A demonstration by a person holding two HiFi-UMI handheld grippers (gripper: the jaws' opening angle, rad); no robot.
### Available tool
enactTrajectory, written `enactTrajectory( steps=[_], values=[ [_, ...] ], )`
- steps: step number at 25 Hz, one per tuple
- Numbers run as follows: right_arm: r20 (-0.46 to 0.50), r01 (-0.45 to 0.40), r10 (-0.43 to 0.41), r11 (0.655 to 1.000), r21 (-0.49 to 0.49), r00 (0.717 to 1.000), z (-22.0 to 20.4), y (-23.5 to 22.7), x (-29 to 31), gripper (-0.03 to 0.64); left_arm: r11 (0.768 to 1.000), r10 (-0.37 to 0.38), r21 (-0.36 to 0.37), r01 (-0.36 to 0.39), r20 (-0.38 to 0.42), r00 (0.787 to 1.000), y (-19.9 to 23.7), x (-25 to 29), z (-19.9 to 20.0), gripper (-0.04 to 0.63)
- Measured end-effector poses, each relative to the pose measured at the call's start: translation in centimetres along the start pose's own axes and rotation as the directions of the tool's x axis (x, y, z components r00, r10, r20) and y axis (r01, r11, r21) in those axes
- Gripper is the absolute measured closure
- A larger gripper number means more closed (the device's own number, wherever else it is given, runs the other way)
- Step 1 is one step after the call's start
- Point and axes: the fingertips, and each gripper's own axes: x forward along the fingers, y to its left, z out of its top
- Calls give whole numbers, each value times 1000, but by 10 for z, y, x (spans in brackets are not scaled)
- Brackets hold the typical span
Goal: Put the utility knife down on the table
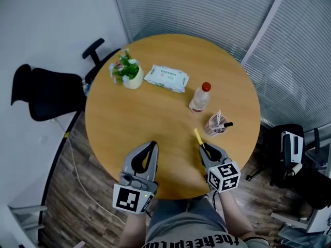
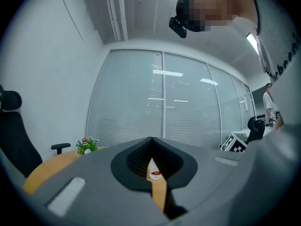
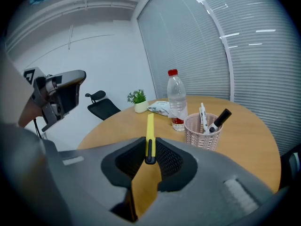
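A yellow utility knife with a black slider sticks out forward from my right gripper, which is shut on its rear end. The knife hangs a little above the round wooden table, near the front right part. My left gripper hovers over the table's front edge, jaws closed together with nothing between them.
A pink mesh pen cup with pens stands just beyond the knife. A water bottle with red cap, a wet-wipes pack and a small potted plant sit farther back. Black chairs flank the table.
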Motion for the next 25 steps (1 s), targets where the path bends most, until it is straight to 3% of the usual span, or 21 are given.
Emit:
enactTrajectory(
  steps=[12, 25],
  values=[
    [-178, 57, -56, 998, 0, 982, -55, -16, 26, 551, 1000, -3, -14, 3, -25, 1000, 10, -2, -11, 584],
    [-282, 107, -120, 992, -64, 952, -80, -23, 41, 549, 1000, 1, -23, -2, -36, 999, 19, -5, -17, 585]
  ],
)
